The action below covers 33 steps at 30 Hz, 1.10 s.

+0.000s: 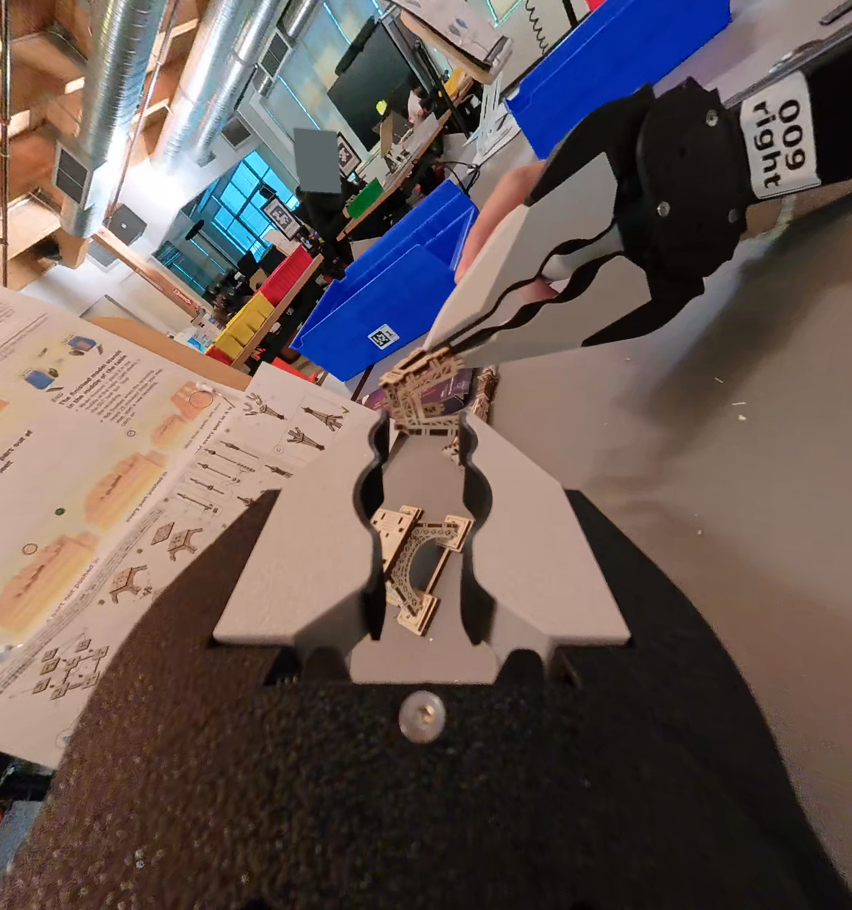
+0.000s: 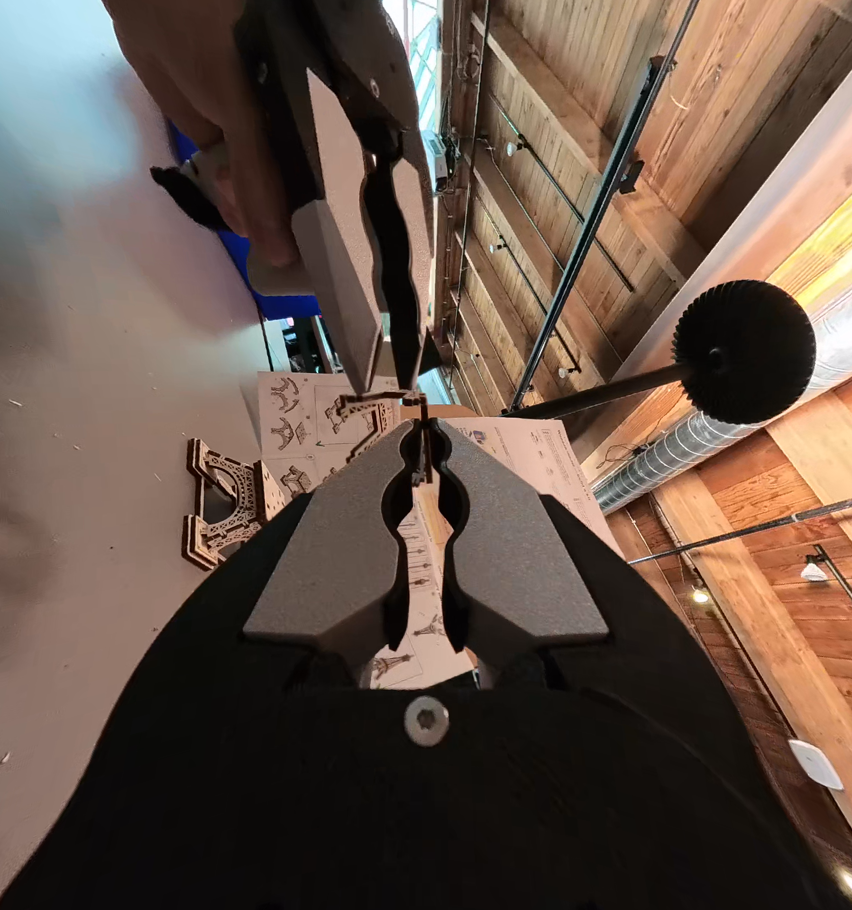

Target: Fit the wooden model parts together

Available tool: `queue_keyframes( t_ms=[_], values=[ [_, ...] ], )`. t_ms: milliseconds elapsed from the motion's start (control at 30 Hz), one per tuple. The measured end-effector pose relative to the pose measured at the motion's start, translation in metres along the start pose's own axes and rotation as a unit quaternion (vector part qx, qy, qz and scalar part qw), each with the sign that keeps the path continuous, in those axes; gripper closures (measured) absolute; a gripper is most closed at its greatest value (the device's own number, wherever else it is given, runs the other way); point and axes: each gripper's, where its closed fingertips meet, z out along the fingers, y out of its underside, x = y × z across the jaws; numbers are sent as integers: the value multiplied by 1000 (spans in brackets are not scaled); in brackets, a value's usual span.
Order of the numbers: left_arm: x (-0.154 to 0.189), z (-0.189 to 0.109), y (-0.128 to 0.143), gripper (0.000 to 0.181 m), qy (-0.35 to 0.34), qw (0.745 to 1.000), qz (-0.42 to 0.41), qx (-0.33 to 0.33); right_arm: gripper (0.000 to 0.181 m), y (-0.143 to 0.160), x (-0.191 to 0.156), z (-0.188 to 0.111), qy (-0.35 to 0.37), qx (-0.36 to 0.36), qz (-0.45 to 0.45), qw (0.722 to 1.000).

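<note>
Left gripper spread wide, tips flanking but not visibly pinching the lower end of a latticed wooden model section held up in the air. In the right wrist view, same left gripper pointing down from the top, its tips at that section, a person's hand wrapped around its handle.

Right gripper clenched on the thin edge of the wooden model section, fingers nearly together with the piece pinched at the very tips. From the left wrist view, right gripper reaching in from the upper right, tips closed on the upper end of the section.

Below, flat on the grey counter, a second wooden arch base piece lying between the left gripper's fingers as seen from above; same piece at the left in the right wrist view, apart from the held section.

Printed instruction sheets spread toward the counter's left side, also behind the held section. Blue bins standing near the far edge. Small pale wood crumbs scattered on the counter's right part. A small purple box behind the held section
</note>
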Motion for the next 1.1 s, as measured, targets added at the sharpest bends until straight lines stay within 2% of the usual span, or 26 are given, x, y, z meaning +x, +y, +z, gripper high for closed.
queue_keyframes(
  t_ms=[267, 533, 633, 767, 833, 1000, 1100],
  values=[
    [0, 4, 6, 158, -15, 1000, 15, -21, 181, 0, -3, 1, -11, -1, -1, 1000],
    [1, 0, 0, 156, 19, 998, -59, 9, 181, 2, -7, 1, -27, 1, 0, 1000],
    [1, 1, 5, 157, 19, 998, -67, -5, 181, -2, -7, 1, -26, 7, -2, 1000],
    [1, 3, 7, 171, 13, 998, -68, -12, 181, -4, -9, 1, -31, 8, -9, 999],
    [-1, 3, 9, 171, 7, 998, -58, -20, 181, -3, -11, 2, -38, 7, -3, 999],
    [-10, 6, 10, 172, -39, 998, -44, -31, 178, 1, -12, 3, -50, 3, 74, 996],
    [-19, 3, 10, 172, -72, 996, -27, -34, 164, -6, -17, -1, -83, 31, 163, 983]
  ],
)
